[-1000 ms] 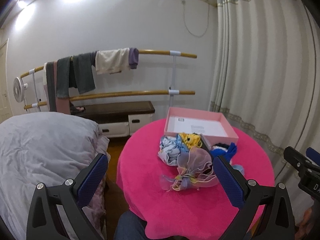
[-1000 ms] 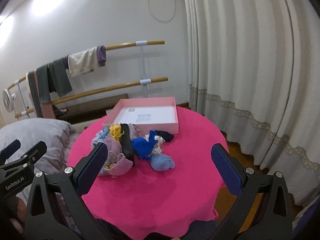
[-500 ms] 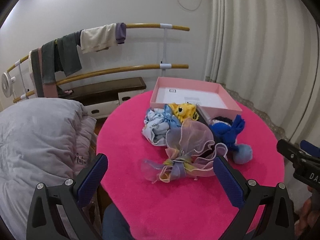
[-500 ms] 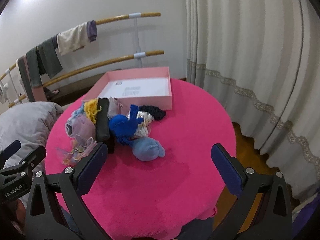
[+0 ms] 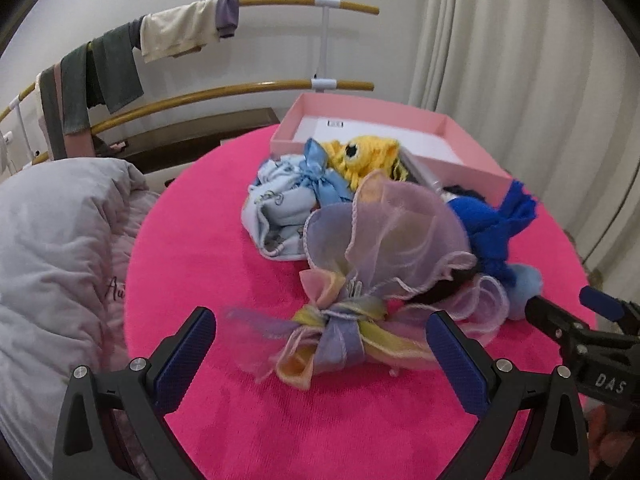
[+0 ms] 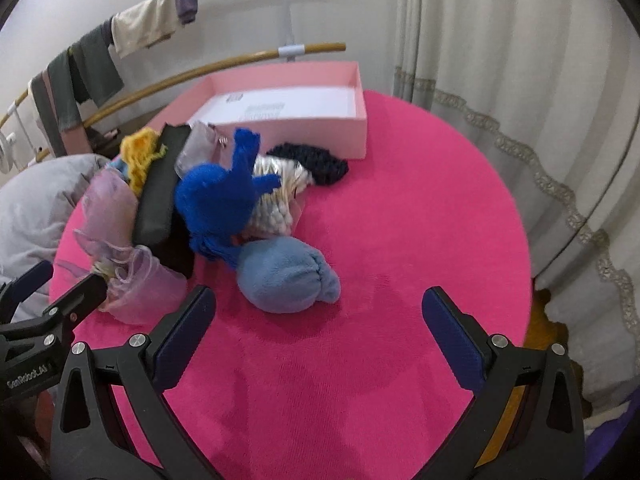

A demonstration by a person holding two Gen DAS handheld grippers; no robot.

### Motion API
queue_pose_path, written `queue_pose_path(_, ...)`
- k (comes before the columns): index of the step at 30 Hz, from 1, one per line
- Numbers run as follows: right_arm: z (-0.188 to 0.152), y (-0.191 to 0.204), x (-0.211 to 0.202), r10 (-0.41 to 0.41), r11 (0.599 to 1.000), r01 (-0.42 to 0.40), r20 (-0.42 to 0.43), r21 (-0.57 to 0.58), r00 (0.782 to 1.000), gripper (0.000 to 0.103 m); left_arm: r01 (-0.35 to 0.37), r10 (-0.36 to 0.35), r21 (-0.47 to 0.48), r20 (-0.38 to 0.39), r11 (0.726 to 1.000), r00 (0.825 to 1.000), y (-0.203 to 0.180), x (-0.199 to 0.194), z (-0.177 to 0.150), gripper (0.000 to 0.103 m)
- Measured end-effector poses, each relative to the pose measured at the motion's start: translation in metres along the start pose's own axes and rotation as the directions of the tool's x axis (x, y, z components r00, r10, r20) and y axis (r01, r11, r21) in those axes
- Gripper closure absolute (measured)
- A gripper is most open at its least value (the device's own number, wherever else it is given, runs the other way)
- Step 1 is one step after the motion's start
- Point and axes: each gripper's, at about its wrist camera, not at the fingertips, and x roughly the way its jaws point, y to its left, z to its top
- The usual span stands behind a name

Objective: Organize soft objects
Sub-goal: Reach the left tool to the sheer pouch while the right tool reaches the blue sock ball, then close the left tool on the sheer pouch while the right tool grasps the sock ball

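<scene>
A pile of soft things lies on the round pink table [image 5: 224, 240], in front of an open pink box [image 5: 384, 120]. Nearest my left gripper [image 5: 320, 352] is a sheer pastel organza bow [image 5: 360, 272]; the gripper is open and empty, just short of it. Behind lie a light blue cloth with ribbon [image 5: 288, 196], a yellow knit toy [image 5: 364, 152] and a blue knit toy [image 5: 488, 220]. My right gripper [image 6: 320, 320] is open and empty, just in front of a light blue plush ball [image 6: 288, 276]. The blue knit toy [image 6: 224, 200], a black pouch [image 6: 156, 200] and a dark knit piece [image 6: 316, 164] lie beyond.
A grey duvet [image 5: 52, 240] lies left of the table. Wooden rails [image 5: 224, 92] with hanging clothes run along the wall. Curtains [image 6: 500, 60] hang on the right. The box's inside [image 6: 288, 104] shows a white bottom. The table's right edge [image 6: 520, 248] drops to the floor.
Both grippers have come forward and lower toward the table; the pile now looks much bigger and closer. The jaws have stayed open. Nothing in the pile has moved.
</scene>
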Motion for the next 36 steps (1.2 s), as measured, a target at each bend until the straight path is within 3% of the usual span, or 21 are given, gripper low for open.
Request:
queue_pose_path(9,0.007,0.003,0.033,0.017,0.999,-0.018,-0.045,-0.034,0.999,0.005,0.014,-0.015,-0.023,-0.06,1.0,0.998,0.001,0.063,0.02,0.0)
queue_pose_path(10,0.008,0.004,0.035,0.017,0.999,-0.019,-0.047,-0.036,0.999,0.009,0.021,-0.023,-0.029,-0.066,0.999,0.998,0.004,0.065,0.021,0.001)
queue_pose_path(11,0.01,0.004,0.038,0.02,0.999,-0.021,-0.049,-0.038,0.999,0.02,0.03,-0.033,-0.037,-0.072,0.999,0.997,0.005,0.067,0.022,0.003)
queue_pose_path(12,0.01,0.004,0.04,0.025,0.999,-0.027,-0.055,-0.038,0.998,0.025,0.04,-0.043,-0.045,-0.08,0.998,0.996,0.007,0.071,0.023,0.007)
queue_pose_path(16,0.01,0.006,0.045,0.022,0.998,-0.026,-0.058,-0.056,0.998,0.027,0.059,-0.063,-0.042,-0.092,0.997,0.994,0.015,0.081,0.024,0.02)
queue_pose_path(17,0.01,0.006,0.045,0.025,0.998,-0.028,-0.056,-0.055,0.998,0.029,0.062,-0.065,-0.039,-0.093,0.997,0.994,0.016,0.082,0.023,0.022)
queue_pose_path(22,0.009,0.005,0.041,0.056,0.997,-0.057,-0.039,-0.047,0.998,0.051,0.109,-0.112,-0.035,-0.102,0.993,0.988,0.014,0.075,0.021,0.054)
queue_pose_path(26,0.008,0.003,0.039,0.068,0.997,-0.069,-0.037,-0.037,0.997,0.055,0.12,-0.123,-0.038,-0.102,0.992,0.987,0.017,0.07,0.021,0.057)
queue_pose_path(36,0.0,-0.001,0.02,0.076,0.997,-0.076,-0.033,-0.008,0.997,0.056,0.056,-0.057,-0.006,-0.081,0.998,0.995,0.03,0.026,0.006,0.059)
